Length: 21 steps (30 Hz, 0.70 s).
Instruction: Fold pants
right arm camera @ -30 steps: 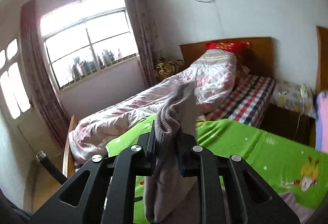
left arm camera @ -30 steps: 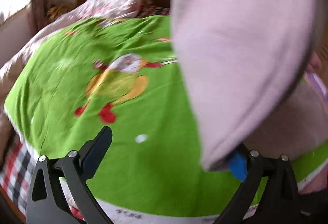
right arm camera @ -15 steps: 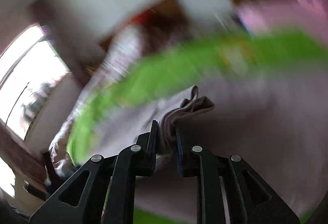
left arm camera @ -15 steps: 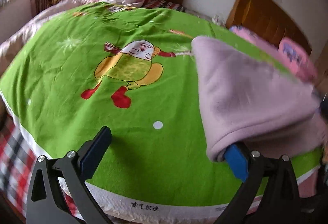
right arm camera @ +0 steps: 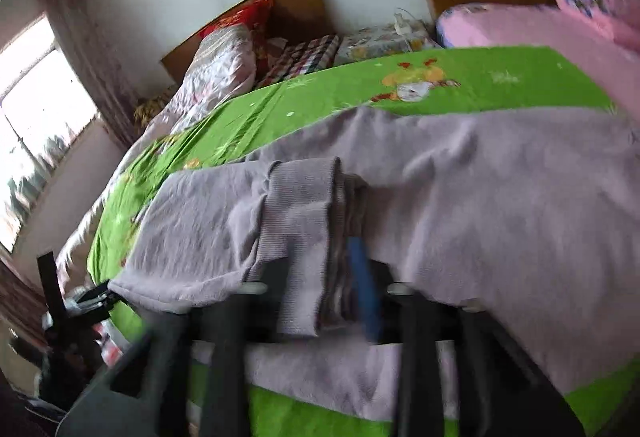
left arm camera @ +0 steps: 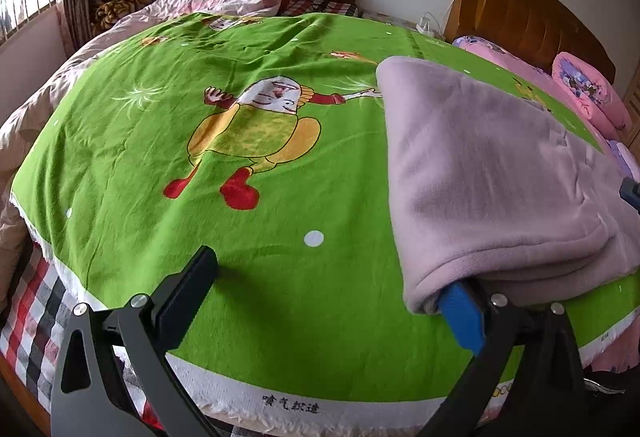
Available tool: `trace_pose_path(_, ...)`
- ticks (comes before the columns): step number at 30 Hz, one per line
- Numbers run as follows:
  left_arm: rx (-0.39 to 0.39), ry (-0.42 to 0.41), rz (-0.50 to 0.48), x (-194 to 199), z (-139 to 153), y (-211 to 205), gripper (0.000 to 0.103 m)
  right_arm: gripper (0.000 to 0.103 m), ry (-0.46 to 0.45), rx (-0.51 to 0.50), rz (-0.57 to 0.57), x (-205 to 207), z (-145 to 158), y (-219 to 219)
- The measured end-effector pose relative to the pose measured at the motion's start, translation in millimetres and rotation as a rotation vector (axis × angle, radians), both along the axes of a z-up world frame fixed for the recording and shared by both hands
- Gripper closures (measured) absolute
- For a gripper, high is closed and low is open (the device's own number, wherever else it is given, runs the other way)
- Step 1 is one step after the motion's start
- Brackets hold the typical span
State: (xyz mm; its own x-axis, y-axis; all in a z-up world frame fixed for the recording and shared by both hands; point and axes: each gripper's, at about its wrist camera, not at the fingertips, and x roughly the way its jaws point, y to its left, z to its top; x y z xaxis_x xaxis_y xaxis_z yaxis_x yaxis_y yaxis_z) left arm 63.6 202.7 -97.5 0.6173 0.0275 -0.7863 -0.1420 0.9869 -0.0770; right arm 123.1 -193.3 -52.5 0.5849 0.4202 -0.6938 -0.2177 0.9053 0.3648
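Between the fingers of the right tool point(right arm camera: 320, 277), which have just been opening, the ribbed cuff point(right arm camera: 304, 205) lies released; the pants point(left arm camera: 500, 177) now rest folded on the green blanket point(left arm camera: 240, 257), beside the left tool point(left arm camera: 328, 297), whose fingers stand wide apart.

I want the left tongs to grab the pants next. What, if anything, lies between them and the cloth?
Nothing visible. The left tongs stand open over the green blanket, and the pants already drape over one finger.
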Motion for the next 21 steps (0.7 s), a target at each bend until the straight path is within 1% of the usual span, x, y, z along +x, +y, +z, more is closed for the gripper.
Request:
trace_pose_path(3, -0.01, -0.005, 0.002, 0.1, 0.0, 1.8, 0.001, 0.043, -0.048, -0.021, 0.1, 0.7, 5.6, 30.5)
trace_pose_path(4, -0.012, -0.007, 0.005, -1.0, 0.1, 2.4, 0.001, 0.043, -0.058, -0.043, 0.15, 3.1, 4.3, 47.8)
trace_pose_path(7, -0.047, -0.03, 0.031, -4.3, 1.2, 6.4, 0.001, 0.044, -0.049, -0.139, 0.236, -1.7, -4.7, 74.3)
trace_pose_path(8, -0.057, -0.038, 0.04, -5.1, 1.8, 6.9, 0.001, 0.044, -0.05, -0.152, 0.25, -5.0, -6.8, 76.0)
trace_pose_path(9, -0.042, -0.039, 0.043, -5.1, 1.3, 5.0, 0.001, 0.044, -0.053, -0.175, 0.261, -9.0, -9.5, 76.4)
trace_pose_path(13, 0.07, -0.037, 0.031, -4.3, 1.0, -9.0, 0.001, 0.043, -0.097, -0.353, 0.254, -31.8, -26.3, 60.1)
trace_pose_path(15, 0.122, -0.036, 0.021, -2.4, 4.6, -14.9, 0.001, 0.043, -0.12, -0.368, 0.266, -42.8, -28.9, 51.7)
trace_pose_path(17, 0.171, -0.038, 0.007, -0.7, 7.4, -20.2, 0.001, 0.043, -0.154, -0.471, 0.267, -54.1, -31.9, 50.5)
trace_pose_path(19, 0.226, -0.044, -0.007, 0.2, 9.8, -26.3, 0.001, 0.043, -0.189, -0.5, 0.27, -60.5, -30.7, 48.5)
trace_pose_path(21, 0.258, -0.054, -0.015, -0.3, 10.7, -29.5, 0.001, 0.044, -0.229, -0.543, 0.279, -60.7, -30.6, 49.4)
